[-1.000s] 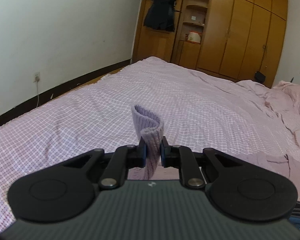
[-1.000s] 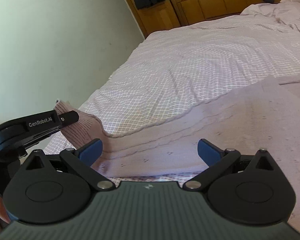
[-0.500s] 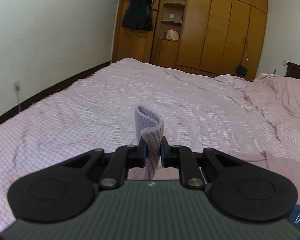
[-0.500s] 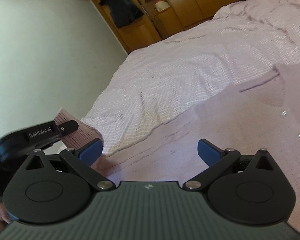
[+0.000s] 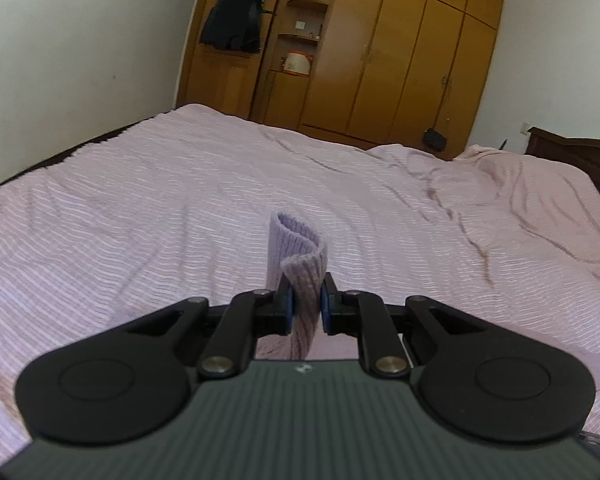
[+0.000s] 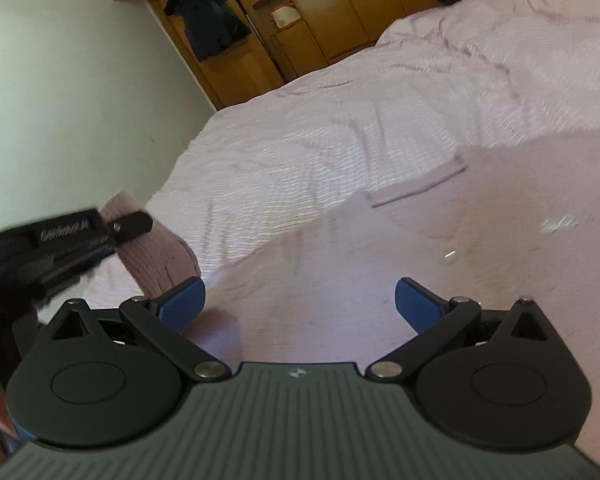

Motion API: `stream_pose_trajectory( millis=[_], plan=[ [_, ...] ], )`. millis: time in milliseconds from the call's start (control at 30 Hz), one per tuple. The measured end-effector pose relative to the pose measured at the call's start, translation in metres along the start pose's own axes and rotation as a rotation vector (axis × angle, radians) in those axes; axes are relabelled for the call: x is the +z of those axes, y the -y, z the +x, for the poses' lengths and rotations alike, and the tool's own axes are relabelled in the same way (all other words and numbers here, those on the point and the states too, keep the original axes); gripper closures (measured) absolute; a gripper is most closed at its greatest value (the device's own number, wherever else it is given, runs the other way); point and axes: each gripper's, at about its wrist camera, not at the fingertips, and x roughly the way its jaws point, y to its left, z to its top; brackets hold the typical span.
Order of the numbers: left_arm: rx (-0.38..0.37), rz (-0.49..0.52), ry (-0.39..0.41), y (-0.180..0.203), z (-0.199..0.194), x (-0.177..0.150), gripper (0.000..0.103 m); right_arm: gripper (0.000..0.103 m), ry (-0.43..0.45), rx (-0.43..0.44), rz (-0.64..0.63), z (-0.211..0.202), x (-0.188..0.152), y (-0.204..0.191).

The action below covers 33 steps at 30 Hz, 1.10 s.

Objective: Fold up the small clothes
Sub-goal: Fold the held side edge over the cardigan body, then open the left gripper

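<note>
A pale lilac ribbed knit garment (image 6: 440, 248) lies spread over the pink bed in the right wrist view. One ribbed edge of the garment (image 5: 300, 256) stands up in a fold, pinched between the blue pads of my left gripper (image 5: 306, 306), which is shut on it. In the right wrist view the left gripper (image 6: 132, 226) shows at the far left, lifting that corner of cloth off the bed. My right gripper (image 6: 300, 304) hovers over the flat part of the garment with its blue pads wide apart and nothing between them.
The bed (image 5: 140, 200) is covered by a pink checked sheet, rumpled toward the right. Wooden wardrobes (image 5: 400, 48) line the far wall, with a dark garment (image 5: 234, 12) hanging there. A white wall (image 5: 80, 60) runs along the bed's left side.
Both hands have swung level across the bed, so the wardrobes now sit more central in the left view. The left gripper still pinches the ribbed edge; the right stays open.
</note>
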Motion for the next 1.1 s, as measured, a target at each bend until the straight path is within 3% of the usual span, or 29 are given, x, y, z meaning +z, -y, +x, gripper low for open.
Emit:
stream_pose_trajectory(
  millis=[133, 400, 600, 800, 967, 1100],
  plan=[
    [-0.03, 0.016, -0.003, 0.029, 0.01, -0.007, 0.088, 0.0, 0.012, -0.04, -0.075, -0.018, 0.016, 0.029],
    [-0.035, 0.07, -0.02, 0.073, 0.023, -0.019, 0.088, 0.0, 0.029, -0.026, -0.012, -0.038, 0.043, 0.09],
    [-0.066, 0.089, -0.028, 0.109, 0.034, -0.029, 0.088, 0.0, 0.027, -0.009, -0.032, -0.042, 0.042, 0.111],
    [-0.084, 0.11, -0.066, 0.143, 0.054, -0.049, 0.088, 0.0, 0.003, 0.019, 0.038, -0.037, 0.024, 0.151],
    [-0.099, 0.132, -0.076, 0.174, 0.066, -0.065, 0.088, 0.0, 0.039, -0.087, -0.043, -0.047, 0.017, 0.178],
    [-0.116, 0.168, -0.087, 0.197, 0.073, -0.075, 0.087, 0.0, 0.072, -0.07, 0.076, -0.053, 0.023, 0.206]
  ],
)
